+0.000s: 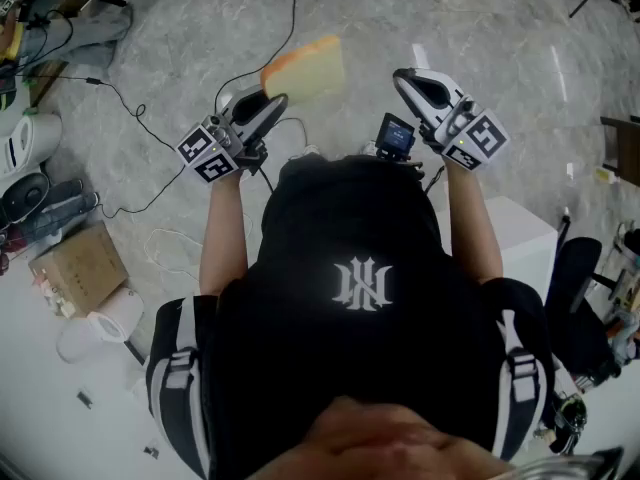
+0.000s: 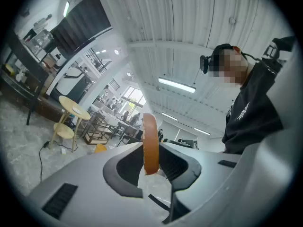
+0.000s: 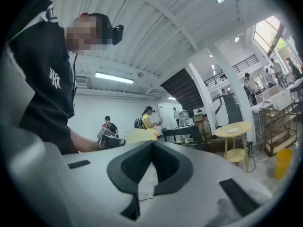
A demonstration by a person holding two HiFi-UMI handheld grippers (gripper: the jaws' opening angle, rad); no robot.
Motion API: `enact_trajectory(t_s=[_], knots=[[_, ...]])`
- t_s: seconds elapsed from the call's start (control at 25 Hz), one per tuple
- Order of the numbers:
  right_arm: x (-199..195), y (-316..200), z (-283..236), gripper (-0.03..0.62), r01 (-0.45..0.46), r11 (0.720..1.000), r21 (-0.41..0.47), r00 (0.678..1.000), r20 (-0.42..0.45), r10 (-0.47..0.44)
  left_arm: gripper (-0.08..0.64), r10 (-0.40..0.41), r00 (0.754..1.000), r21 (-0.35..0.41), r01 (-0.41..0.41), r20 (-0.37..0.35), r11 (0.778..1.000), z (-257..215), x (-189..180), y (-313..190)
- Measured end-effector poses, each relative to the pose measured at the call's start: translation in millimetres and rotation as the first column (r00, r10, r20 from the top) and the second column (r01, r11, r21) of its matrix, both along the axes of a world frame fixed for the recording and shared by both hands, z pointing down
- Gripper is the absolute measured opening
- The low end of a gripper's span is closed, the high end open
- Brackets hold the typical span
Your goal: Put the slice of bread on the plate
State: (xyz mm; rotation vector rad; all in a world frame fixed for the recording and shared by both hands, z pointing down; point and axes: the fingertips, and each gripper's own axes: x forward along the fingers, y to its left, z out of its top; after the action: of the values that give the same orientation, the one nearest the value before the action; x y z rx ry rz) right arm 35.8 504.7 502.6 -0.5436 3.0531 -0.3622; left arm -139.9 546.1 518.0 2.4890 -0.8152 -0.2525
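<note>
A slice of bread [image 1: 303, 68] with an orange crust sticks out of my left gripper [image 1: 272, 103], held up in front of the person over the floor. In the left gripper view the slice [image 2: 151, 143] stands edge-on between the two jaws, and the left gripper [image 2: 151, 167] is shut on it. My right gripper [image 1: 403, 76] is held level beside it with nothing in it; in its own view the right gripper [image 3: 151, 145] has its pads meeting. That view also catches the bread [image 3: 137, 136] off to the left. A round yellow side table [image 3: 235, 128] carries a small white plate [image 3: 232, 130].
Cables [image 1: 130, 108] trail over the grey marble floor. A cardboard box [image 1: 80, 266] and white appliances [image 1: 25, 143] lie at the left. A white table [image 1: 520, 223] and a black chair [image 1: 580, 268] stand at the right. Other people [image 3: 147, 117] are working in the background.
</note>
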Motion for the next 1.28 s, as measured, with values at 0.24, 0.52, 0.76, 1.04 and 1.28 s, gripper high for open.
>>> enact_trajectory(t_s=[0.24,0.52,0.76,1.04,1.28], knots=[[-1.3,-1.3,5.7,0.0,0.001,1.0,-0.014,1.0,-0.007,-0.001,0.106,0.026,0.999,0.0,-0.026,-0.023,1.0,-2.8,5.2,0.9],[2.7,1.7,12.1,0.002,-0.028,0.999,-0.019,1.0,-0.004,0.028,0.106,0.059,0.998,0.005,-0.058,-0.023,0.998,-6.6,14.5,0.2],[11.1,12.2,16.9,0.002,-0.023,0.999,-0.025,1.0,-0.021,0.023,0.106,0.07,0.997,-0.003,-0.07,-0.018,0.998,-3.1,25.9,6.2],[24.0,15.4,21.6,0.002,-0.032,0.999,-0.029,0.999,-0.019,0.032,0.106,0.08,0.997,-0.001,-0.08,0.02,0.997,-2.9,36.2,14.6],[46.5,24.3,28.4,0.002,-0.024,0.999,-0.029,1.0,-0.011,0.023,0.106,0.061,0.998,-0.009,-0.061,0.023,0.998,-1.5,55.6,22.2]])
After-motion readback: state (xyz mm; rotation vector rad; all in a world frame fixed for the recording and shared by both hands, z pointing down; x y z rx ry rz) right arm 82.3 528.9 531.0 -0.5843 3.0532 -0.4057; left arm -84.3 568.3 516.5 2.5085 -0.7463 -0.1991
